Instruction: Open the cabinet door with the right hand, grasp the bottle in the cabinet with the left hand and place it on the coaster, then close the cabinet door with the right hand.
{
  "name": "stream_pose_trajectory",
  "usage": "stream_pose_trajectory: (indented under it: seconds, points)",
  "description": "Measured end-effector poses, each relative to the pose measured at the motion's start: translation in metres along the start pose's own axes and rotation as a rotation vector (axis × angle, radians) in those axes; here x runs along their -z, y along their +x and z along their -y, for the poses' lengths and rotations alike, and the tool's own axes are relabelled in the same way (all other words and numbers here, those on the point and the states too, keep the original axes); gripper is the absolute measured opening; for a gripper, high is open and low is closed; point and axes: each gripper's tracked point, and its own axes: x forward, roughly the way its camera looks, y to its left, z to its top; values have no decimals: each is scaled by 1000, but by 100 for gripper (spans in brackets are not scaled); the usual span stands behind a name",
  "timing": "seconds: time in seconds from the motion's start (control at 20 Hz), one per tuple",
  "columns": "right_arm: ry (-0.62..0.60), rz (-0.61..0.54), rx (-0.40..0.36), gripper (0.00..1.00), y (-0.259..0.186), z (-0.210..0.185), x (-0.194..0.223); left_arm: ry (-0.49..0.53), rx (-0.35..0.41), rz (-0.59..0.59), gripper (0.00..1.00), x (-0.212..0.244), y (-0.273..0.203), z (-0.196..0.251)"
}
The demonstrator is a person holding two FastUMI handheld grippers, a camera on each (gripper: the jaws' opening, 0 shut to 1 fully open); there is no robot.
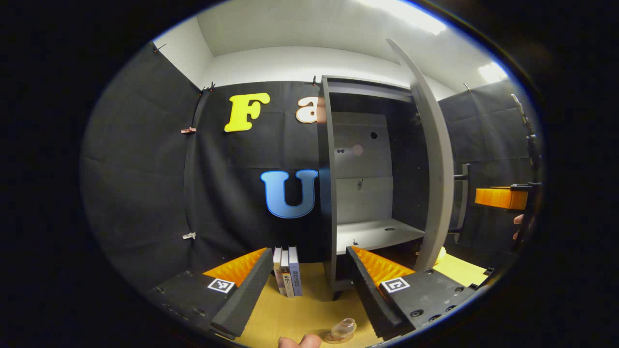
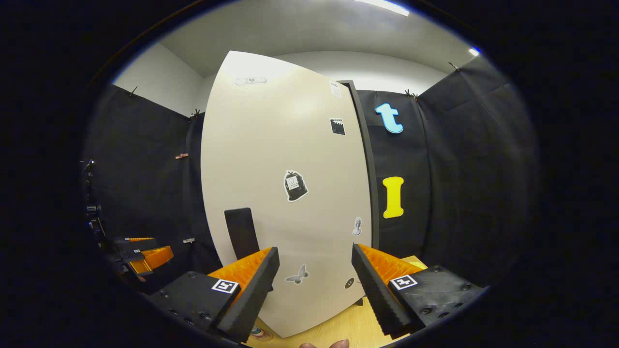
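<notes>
Left gripper (image 1: 309,285): wide open, empty
Right gripper (image 2: 314,282): wide open, empty
Cabinet door (image 2: 285,193): open, facing right gripper
Books (image 1: 287,270): beside cabinet (image 1: 367,183)

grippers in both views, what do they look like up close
Each gripper, left gripper and right gripper, has two long wedge-shaped fingers with ribbed inner faces, set on blocky black bodies with visible screw heads. A square black-and-white marker sits on each finger block. No sleeves or cables are visible.

Cabinet (image 1: 333,193) — dark grey frame, pale grey back panels and shelf. Cabinet door (image 2: 285,193) — cream face with small black and grey stickers, black handle (image 2: 240,232). Table (image 1: 300,314) — light wood grain. 3 books (image 1: 287,276), far left — white, tan, blue-grey spines.
</notes>
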Motion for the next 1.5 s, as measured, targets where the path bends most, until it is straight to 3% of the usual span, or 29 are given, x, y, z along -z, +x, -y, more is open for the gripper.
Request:
stream_pose_trajectory:
  seconds: [1.15, 1.5]
  points:
    - [-115, -24, 131, 98, -15, 39, 14, -8, -49, -35, 95, 2, -6, 14]
    - [-131, -26, 131, 97, -16, 41, 13, 0, -46, -34, 95, -2, -7, 20]
